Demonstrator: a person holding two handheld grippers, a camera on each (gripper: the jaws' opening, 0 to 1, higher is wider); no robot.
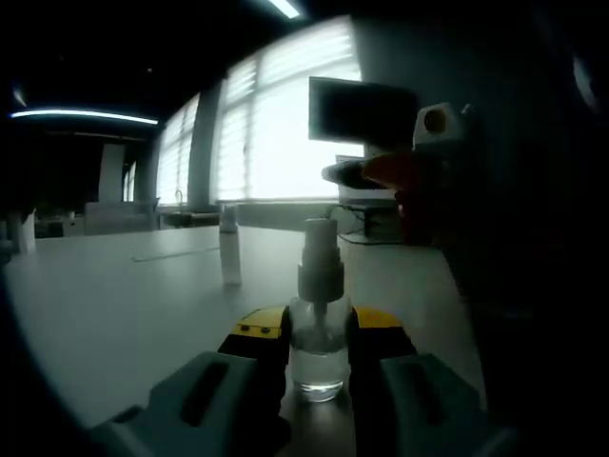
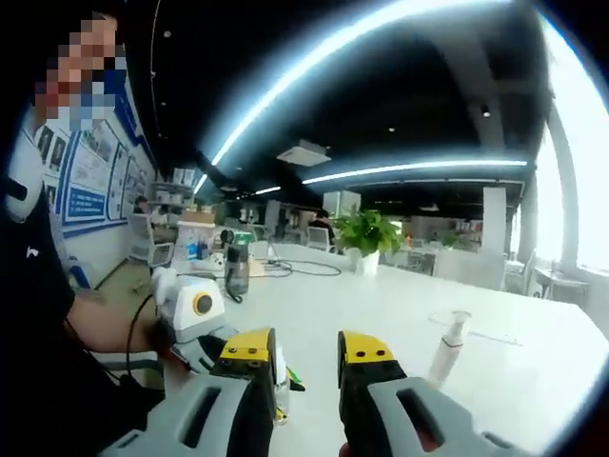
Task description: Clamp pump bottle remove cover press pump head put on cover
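**Firmly clamped: pump bottle on the worktop**

Left tool (image 1: 319, 347) gripped the clear pump bottle (image 1: 319, 328) standing on the pale worktop (image 1: 114, 295) (pump head bare). Farther off stood its cover (image 1: 229, 252). Right tool (image 2: 309, 367) hung above, jaws apart, holding nothing.

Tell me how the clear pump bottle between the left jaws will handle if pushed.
The pump bottle is tall and narrow with a pump head on top, so a push up high would probably tip it. It looks partly filled, likely light. Its smooth clear wall may slip between the left gripper jaws.
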